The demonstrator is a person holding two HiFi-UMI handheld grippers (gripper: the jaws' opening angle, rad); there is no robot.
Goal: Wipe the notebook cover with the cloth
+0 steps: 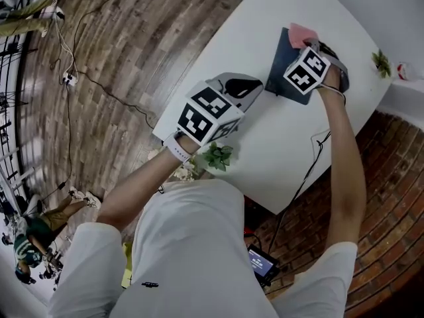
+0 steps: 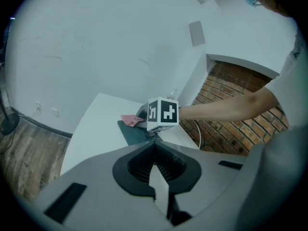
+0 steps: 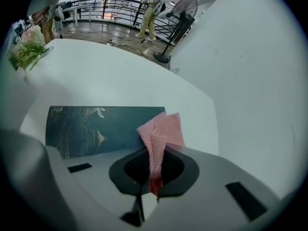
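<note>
Pinching the pink cloth [image 3: 163, 129] at the notebook [image 3: 96, 126], right gripper [image 3: 153, 177] clamped, left gripper [image 2: 156, 177] closed, empty

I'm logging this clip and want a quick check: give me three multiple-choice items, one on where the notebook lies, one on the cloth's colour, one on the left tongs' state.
1. The notebook lies:
A on the floor
B on the table
C on a chair

2. The cloth is:
A pink
B blue
C white

3. The left tongs are:
A open
B shut on a pen
C shut, empty

Key:
1 B, it lies flat on the white top.
2 A, it shows pink in the head view and the right gripper view.
3 C, the jaws meet with nothing between them.
</note>
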